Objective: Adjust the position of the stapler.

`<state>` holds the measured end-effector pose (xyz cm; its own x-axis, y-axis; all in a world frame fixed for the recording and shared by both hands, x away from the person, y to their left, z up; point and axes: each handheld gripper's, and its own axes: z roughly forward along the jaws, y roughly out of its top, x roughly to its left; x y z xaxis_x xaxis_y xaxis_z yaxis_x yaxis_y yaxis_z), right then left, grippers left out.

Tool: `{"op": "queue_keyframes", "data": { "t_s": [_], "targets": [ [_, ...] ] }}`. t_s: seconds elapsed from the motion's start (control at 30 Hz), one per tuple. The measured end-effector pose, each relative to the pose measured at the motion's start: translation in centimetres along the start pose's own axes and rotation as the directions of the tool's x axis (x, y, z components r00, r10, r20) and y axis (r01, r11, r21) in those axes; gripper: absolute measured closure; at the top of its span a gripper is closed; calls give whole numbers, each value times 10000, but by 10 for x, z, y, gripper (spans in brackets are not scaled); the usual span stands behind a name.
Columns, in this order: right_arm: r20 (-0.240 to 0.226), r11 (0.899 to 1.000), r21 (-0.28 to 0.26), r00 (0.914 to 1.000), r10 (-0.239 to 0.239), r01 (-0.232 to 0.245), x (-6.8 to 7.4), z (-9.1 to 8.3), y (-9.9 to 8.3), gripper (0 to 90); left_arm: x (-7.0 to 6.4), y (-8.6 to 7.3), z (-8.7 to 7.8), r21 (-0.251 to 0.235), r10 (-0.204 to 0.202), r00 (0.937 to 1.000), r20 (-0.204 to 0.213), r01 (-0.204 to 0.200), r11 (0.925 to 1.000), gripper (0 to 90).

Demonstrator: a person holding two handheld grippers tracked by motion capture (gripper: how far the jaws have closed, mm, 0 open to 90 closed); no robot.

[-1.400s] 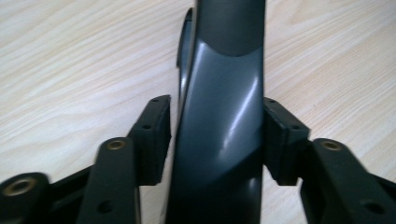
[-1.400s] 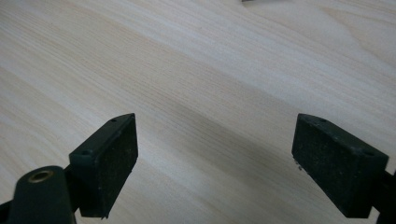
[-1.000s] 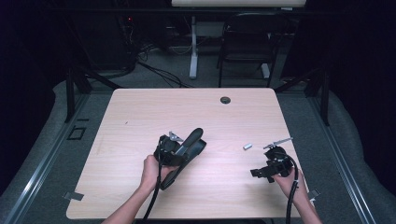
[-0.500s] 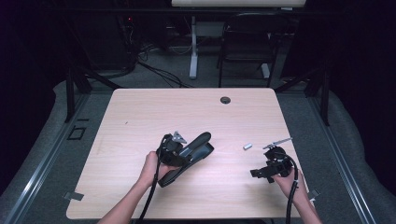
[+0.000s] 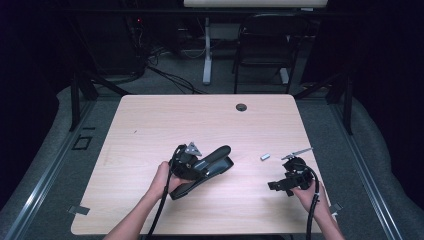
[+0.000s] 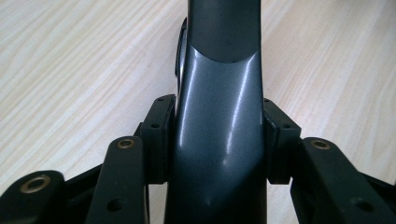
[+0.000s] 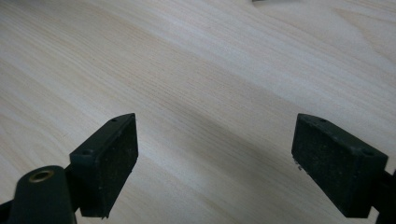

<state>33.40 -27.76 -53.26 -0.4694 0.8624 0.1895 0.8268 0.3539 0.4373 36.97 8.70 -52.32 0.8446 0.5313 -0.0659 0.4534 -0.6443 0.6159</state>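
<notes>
Left gripper (image 5: 201,168): clamped on the black stapler (image 5: 219,156); in the left gripper view both pads pressed flat against the glossy grey body (image 6: 219,93), one on each side, no gap.

Right gripper (image 5: 275,185): spread wide and empty; in the right gripper view bare table (image 7: 201,70) between the two pads.

Stapler, where: between the left jaws near its rear end, nose projecting ahead of them and pointing across toward the right gripper, well apart from it.

Just changed: swung round within the last second, from nose aimed away from the person to nose aimed sideways at the right gripper; lower and flatter over the wood now. Grip unchanged throughout.

Not changed: right gripper parked in the same spot, same wide spread; small silver piece (image 5: 265,156) just ahead of it, between the two grippers, untouched.

Contact with the table: cannot tell whether resting or hovering just above.

Meaning for the work: probably a reorientation, done to present the nose end to the waiting right gripper or to the silver piece; free end now reachable without regrasping.

Likely next need: right gripper brought across and closed on the free end, or on the silver piece first.
</notes>
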Motion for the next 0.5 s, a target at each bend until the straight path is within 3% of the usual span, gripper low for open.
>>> {"op": "queue_keyframes", "data": {
  "t_s": [0.23,0.4,0.5],
  "targets": [
    [-139,9999,-168,9999,-34,32,2,-1,0,150,-4,1,1,-17,377,9990,240,-377,9993,542],
    [-398,9991,-339,9989,-254,241,6,-2,1,161,-8,1,2,-5,812,9950,586,-813,9967,542],
    [-670,9970,-445,9956,-660,631,11,-4,3,151,-11,2,3,27,891,9938,664,-895,9960,540]
  ]
}}
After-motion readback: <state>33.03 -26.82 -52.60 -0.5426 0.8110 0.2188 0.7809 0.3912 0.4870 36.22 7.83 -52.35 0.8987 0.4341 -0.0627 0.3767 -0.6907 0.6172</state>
